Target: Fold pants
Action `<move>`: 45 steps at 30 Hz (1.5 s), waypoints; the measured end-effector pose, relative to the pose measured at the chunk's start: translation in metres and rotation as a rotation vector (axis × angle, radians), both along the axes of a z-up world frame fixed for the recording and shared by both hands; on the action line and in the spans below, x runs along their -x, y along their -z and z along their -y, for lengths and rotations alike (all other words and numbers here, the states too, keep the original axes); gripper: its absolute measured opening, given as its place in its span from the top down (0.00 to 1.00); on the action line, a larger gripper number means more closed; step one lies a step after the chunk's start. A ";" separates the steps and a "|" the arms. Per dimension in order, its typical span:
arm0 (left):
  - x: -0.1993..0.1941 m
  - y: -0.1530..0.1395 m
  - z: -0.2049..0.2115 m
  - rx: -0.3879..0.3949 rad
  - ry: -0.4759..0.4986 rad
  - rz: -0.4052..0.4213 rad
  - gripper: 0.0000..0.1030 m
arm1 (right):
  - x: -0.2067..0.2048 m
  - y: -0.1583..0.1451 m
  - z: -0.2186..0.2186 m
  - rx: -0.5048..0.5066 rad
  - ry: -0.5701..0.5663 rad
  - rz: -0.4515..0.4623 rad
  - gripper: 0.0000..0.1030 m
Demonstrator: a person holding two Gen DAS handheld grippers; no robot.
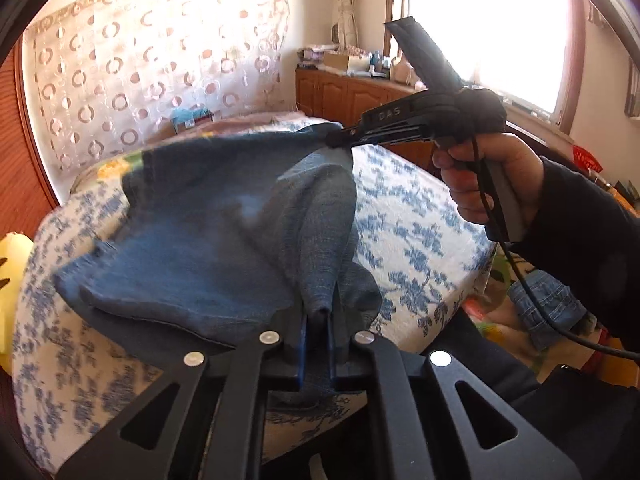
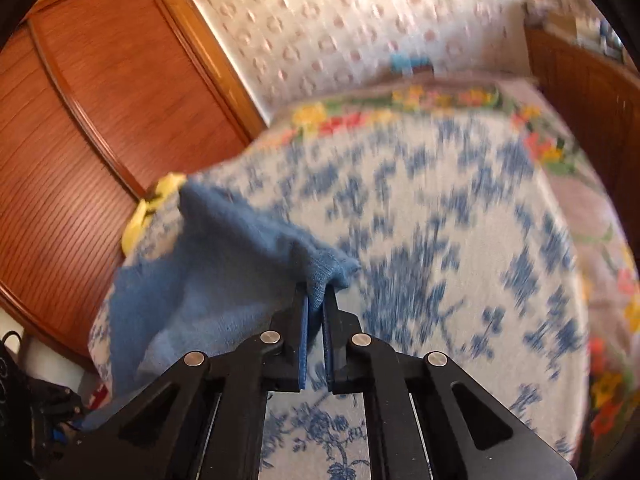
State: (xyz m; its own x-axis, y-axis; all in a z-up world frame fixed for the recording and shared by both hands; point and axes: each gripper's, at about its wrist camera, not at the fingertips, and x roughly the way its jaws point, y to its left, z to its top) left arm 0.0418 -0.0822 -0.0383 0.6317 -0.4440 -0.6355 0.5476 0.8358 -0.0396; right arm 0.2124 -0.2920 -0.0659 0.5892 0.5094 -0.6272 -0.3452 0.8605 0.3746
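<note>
The pants (image 1: 224,232), dark blue, lie partly on the bed (image 1: 420,216), which has a white cover printed with blue flowers, and partly hang lifted between the two grippers. The left gripper (image 1: 318,320) is closed tight on a bunched fold of the cloth near the bed's front edge; the right gripper (image 1: 340,138) is clamped just as tightly on another edge further back, held by a hand (image 1: 476,184) in a dark sleeve with a black cable trailing from the handle. In the right wrist view the right gripper (image 2: 316,300) shows its blue pads pinching the cloth, the rest of the pants (image 2: 208,280) drooping to the left over the bed's side. Around the bed stand a wooden wardrobe (image 2: 92,128), a curtain with a ring pattern (image 1: 152,64), a low wooden cabinet (image 1: 352,92) with clutter on top, and a bright window (image 1: 488,28). The right wrist view is blurred, so the bed's pattern smears there. A yellow thing (image 1: 14,248) at the bed's left edge is cut off and hard to make out.
</note>
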 end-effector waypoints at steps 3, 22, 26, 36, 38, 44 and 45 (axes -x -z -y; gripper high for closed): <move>0.006 -0.017 -0.012 0.005 -0.005 0.032 0.98 | 0.009 -0.030 -0.004 0.018 0.019 0.085 0.98; 0.011 0.015 -0.043 -0.056 -0.042 -0.058 1.00 | 0.004 -0.055 -0.022 0.079 0.077 0.133 0.99; 0.009 0.028 -0.057 -0.074 -0.085 -0.078 1.00 | -0.003 -0.048 -0.015 0.076 0.106 0.117 0.99; 0.007 0.006 -0.045 -0.008 -0.074 -0.020 0.64 | 0.001 -0.037 -0.015 0.136 0.094 0.091 0.92; 0.004 0.004 -0.040 -0.001 -0.065 -0.017 0.63 | 0.001 -0.034 -0.012 0.143 0.106 0.082 0.74; -0.009 0.004 -0.021 0.023 -0.043 -0.022 0.57 | 0.003 -0.012 -0.004 0.137 0.108 0.031 0.52; -0.011 0.005 -0.018 0.024 -0.040 -0.023 0.56 | 0.004 -0.008 -0.003 0.134 0.109 0.024 0.51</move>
